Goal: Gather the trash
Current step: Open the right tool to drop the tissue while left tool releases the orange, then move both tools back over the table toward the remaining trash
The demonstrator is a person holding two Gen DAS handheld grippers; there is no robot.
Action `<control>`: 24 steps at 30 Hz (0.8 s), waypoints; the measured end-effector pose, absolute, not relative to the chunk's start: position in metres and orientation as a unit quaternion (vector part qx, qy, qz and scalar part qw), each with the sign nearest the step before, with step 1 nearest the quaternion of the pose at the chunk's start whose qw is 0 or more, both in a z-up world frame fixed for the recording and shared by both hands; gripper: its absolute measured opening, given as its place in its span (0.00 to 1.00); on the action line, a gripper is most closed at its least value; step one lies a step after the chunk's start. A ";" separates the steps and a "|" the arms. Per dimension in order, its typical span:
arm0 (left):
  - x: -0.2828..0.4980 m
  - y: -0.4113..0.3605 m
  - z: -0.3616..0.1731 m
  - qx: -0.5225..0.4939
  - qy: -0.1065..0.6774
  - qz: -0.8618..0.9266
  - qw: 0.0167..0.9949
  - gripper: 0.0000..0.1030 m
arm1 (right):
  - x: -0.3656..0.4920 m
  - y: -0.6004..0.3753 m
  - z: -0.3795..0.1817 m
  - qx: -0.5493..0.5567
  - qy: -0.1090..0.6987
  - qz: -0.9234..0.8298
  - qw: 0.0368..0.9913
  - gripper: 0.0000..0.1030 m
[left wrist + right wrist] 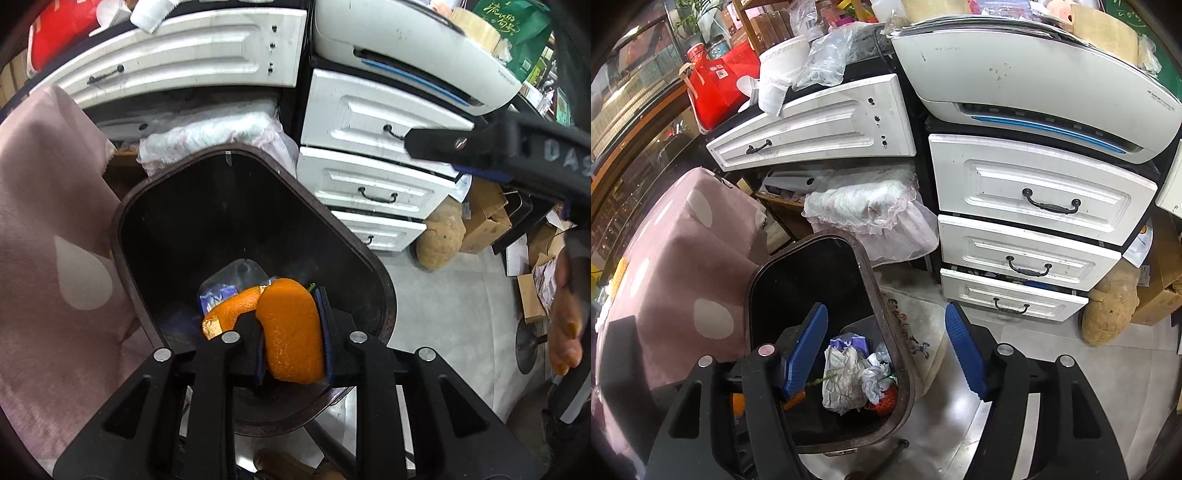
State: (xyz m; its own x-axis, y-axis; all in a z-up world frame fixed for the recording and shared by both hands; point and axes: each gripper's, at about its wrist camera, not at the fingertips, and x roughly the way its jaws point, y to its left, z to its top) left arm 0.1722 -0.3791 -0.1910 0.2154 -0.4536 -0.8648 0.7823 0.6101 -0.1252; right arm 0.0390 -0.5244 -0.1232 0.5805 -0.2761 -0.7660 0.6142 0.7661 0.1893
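Orange peel (291, 332) sits clamped between the pads of the left gripper (293, 334), held over the open dark bin (369, 258), evidently for dropping; right gripper (886, 350) hovers spread wide and empty above the bin's rim (875, 284); crumpled paper (842, 376) already lies inside.

white drawers (1030, 195), printer (1027, 81), pink spotted cloth (676, 266)

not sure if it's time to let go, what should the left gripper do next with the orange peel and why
Probably open the left gripper: its pads are shut on the orange peel, which sits above the open mouth of the dark trash bin, so it should drop in with the crumpled paper.
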 end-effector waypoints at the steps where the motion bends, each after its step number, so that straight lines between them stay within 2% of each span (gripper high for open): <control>1: 0.173 -0.379 -0.193 0.174 0.478 -0.405 0.760 0.23 | 0.039 -0.525 -0.123 0.223 0.378 -0.259 0.861 0.64; 4: 0.173 -0.379 -0.195 0.177 0.482 -0.406 0.756 0.28 | 0.039 -0.525 -0.123 0.222 0.378 -0.260 0.860 0.65; 5: 0.172 -0.379 -0.195 0.178 0.482 -0.406 0.756 0.37 | 0.039 -0.525 -0.123 0.223 0.379 -0.260 0.860 0.66; 6: 0.171 -0.377 -0.193 0.178 0.477 -0.405 0.759 0.51 | 0.039 -0.525 -0.123 0.223 0.379 -0.260 0.860 0.67; 7: 0.170 -0.375 -0.190 0.175 0.471 -0.406 0.763 0.59 | 0.039 -0.524 -0.124 0.222 0.380 -0.260 0.859 0.67; 8: 0.168 -0.374 -0.188 0.174 0.465 -0.406 0.767 0.73 | 0.040 -0.524 -0.124 0.221 0.380 -0.261 0.860 0.68; 9: 0.167 -0.372 -0.184 0.172 0.458 -0.407 0.772 0.79 | 0.040 -0.524 -0.124 0.220 0.381 -0.260 0.860 0.69; 12: 0.164 -0.368 -0.175 0.177 0.450 -0.404 0.776 0.85 | 0.042 -0.523 -0.125 0.217 0.384 -0.260 0.859 0.71; 24: 0.147 -0.324 -0.112 0.140 0.412 -0.409 0.802 0.90 | 0.048 -0.507 -0.108 0.206 0.371 -0.245 0.871 0.74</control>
